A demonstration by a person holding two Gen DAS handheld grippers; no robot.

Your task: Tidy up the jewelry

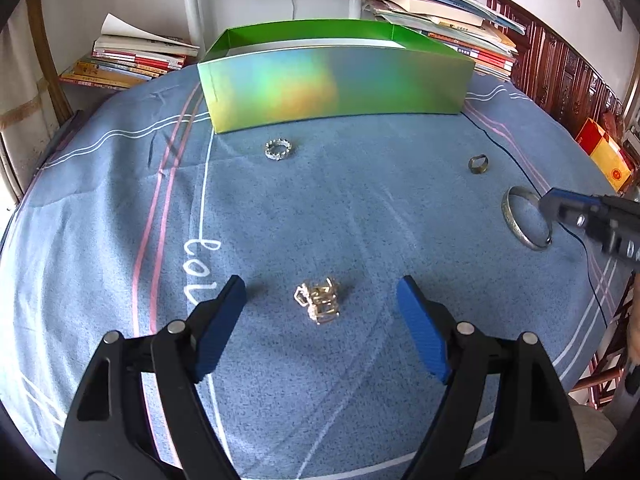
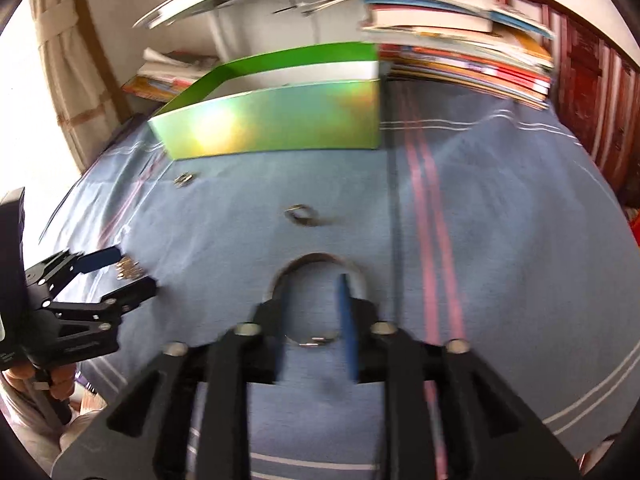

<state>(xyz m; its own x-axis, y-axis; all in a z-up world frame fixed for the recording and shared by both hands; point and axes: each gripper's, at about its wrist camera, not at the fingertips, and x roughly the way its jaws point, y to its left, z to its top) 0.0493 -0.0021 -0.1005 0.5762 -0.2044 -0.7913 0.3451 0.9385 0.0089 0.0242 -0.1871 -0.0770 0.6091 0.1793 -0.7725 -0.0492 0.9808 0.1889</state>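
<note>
A gold chain-link piece (image 1: 320, 304) lies on the blue cloth between the fingers of my open left gripper (image 1: 322, 292); it also shows in the right wrist view (image 2: 129, 269). A silver bangle (image 1: 524, 218) lies at the right, with my right gripper (image 1: 550, 210) over its rim. In the blurred right wrist view the bangle (image 2: 320, 262) lies across the jaws of my right gripper (image 2: 310, 300), which stand partly apart. A jewelled silver ring (image 1: 278, 149) and a dark ring (image 1: 478, 163) lie nearer the green open box (image 1: 336, 80).
Stacks of books (image 1: 132, 60) stand behind the box at left and more books (image 1: 452, 20) at right. A thin black cable (image 1: 520, 168) runs across the cloth at the right. A red and yellow box (image 1: 604, 152) sits beyond the table's right edge.
</note>
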